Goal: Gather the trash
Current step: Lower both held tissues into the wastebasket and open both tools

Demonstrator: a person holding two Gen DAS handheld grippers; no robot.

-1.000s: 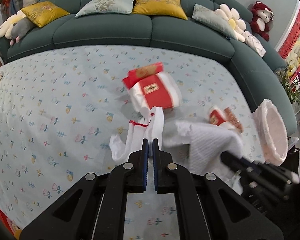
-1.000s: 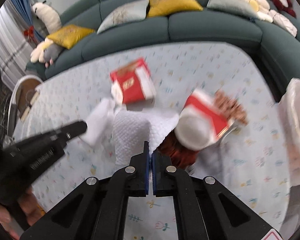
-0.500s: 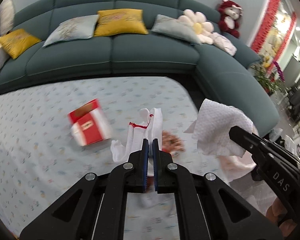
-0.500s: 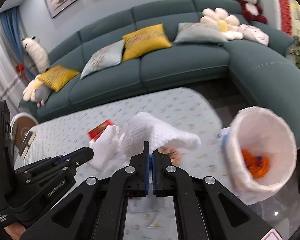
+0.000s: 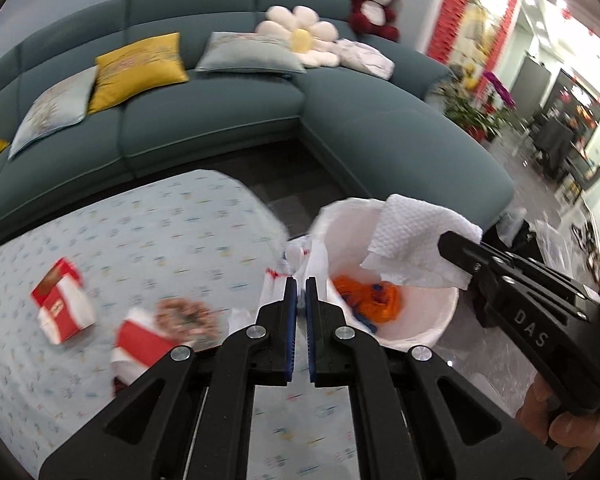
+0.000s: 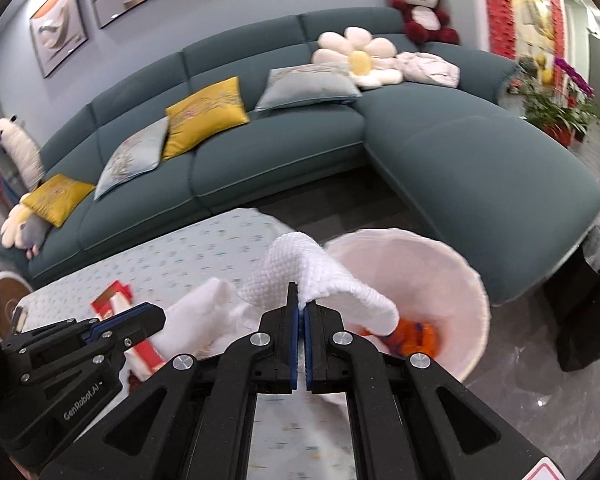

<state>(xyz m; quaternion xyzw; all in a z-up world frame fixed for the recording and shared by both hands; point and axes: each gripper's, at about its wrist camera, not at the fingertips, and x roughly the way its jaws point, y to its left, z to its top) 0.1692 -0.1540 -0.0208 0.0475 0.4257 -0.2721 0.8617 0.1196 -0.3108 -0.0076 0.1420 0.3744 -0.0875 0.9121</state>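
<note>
Dimpled white paper towel (image 6: 320, 276), limp and folded, pinched in the right gripper (image 6: 301, 300), jaws pressed together on it, hanging over the round white-lined bin (image 6: 472, 280). Thin white plastic bag (image 5: 276, 284) with red print, crumpled, clamped in the nearly closed left gripper (image 5: 301, 292) beside the bin rim. Orange scraps (image 5: 372, 300) at the bin bottom. Red-and-white cartons (image 5: 60, 308) on the flower-print tablecloth (image 5: 160, 232).

My black left gripper (image 5: 301, 285) has blue pads, as does my black right gripper (image 6: 301, 292). The paper towel (image 6: 320, 280) is white with a dimpled weave. The bin (image 5: 416, 324) is white with orange scraps (image 5: 374, 304) inside. The tablecloth (image 5: 160, 220) is pale blue with small flowers. The boxes (image 5: 62, 308) are red and white, the sofa (image 6: 280, 128) teal.
</note>
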